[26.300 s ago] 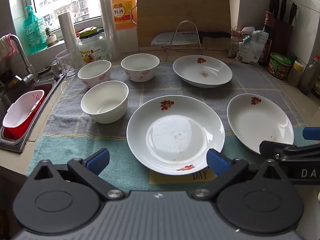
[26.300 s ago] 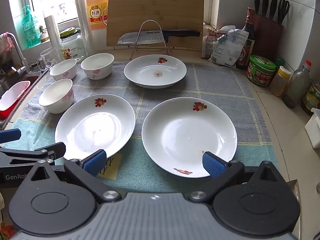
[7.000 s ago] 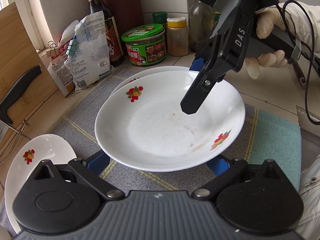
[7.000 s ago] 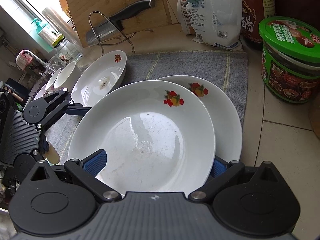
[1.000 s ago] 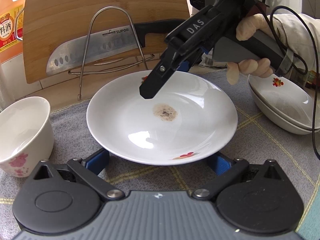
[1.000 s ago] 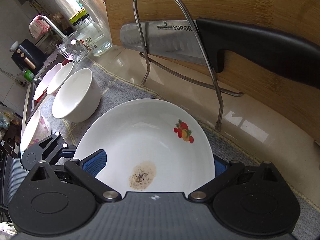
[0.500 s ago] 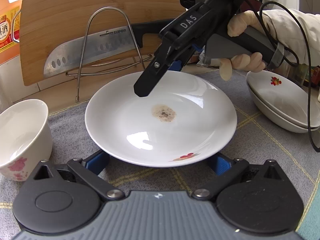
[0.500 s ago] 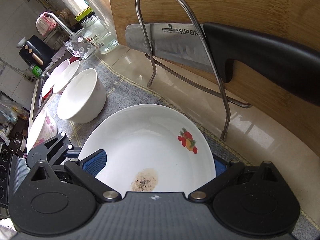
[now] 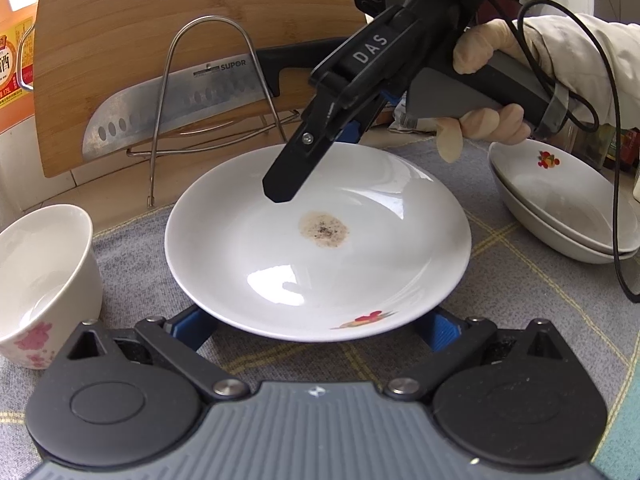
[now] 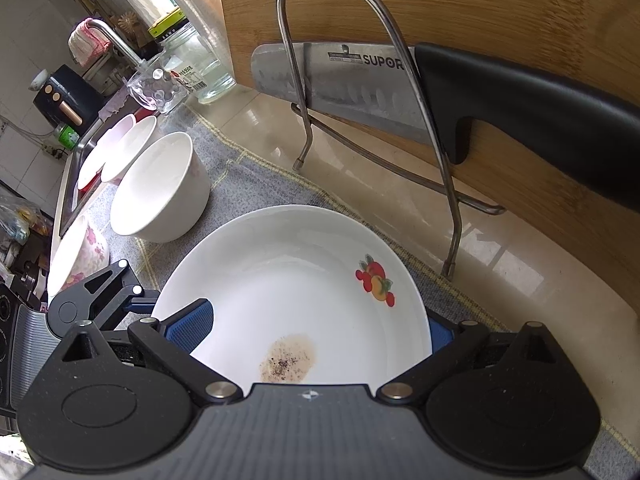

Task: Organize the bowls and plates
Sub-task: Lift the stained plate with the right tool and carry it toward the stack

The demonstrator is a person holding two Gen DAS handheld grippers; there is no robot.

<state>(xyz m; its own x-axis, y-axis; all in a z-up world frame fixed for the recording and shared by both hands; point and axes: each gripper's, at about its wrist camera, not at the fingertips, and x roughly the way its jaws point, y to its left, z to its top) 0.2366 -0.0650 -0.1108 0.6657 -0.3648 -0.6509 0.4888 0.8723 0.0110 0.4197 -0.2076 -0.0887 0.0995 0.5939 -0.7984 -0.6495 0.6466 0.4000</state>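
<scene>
A white plate with a brown stain (image 9: 320,248) is lifted slightly above the grey mat, seen also in the right wrist view (image 10: 296,296). My left gripper (image 9: 316,326) is open, its fingers under the plate's near rim. My right gripper (image 10: 316,328) is open, one finger over the plate and one beyond its far rim; it shows in the left wrist view (image 9: 316,156). Two stacked plates (image 9: 560,208) sit at the right. White bowls (image 10: 160,188) stand at the left, one with pink flowers (image 9: 40,276).
A bamboo cutting board (image 9: 160,40) and a knife (image 9: 180,100) on a wire stand (image 10: 360,80) are just behind the plate. A glass jar (image 10: 192,60), a glass cup (image 10: 158,90) and the sink faucet (image 10: 116,42) lie far left.
The stained plate has risen slightly off the mat and come a little nearer the left gripper. The right gripper has tilted up with it. Much earlier, the other two plates were stacked at the right.
</scene>
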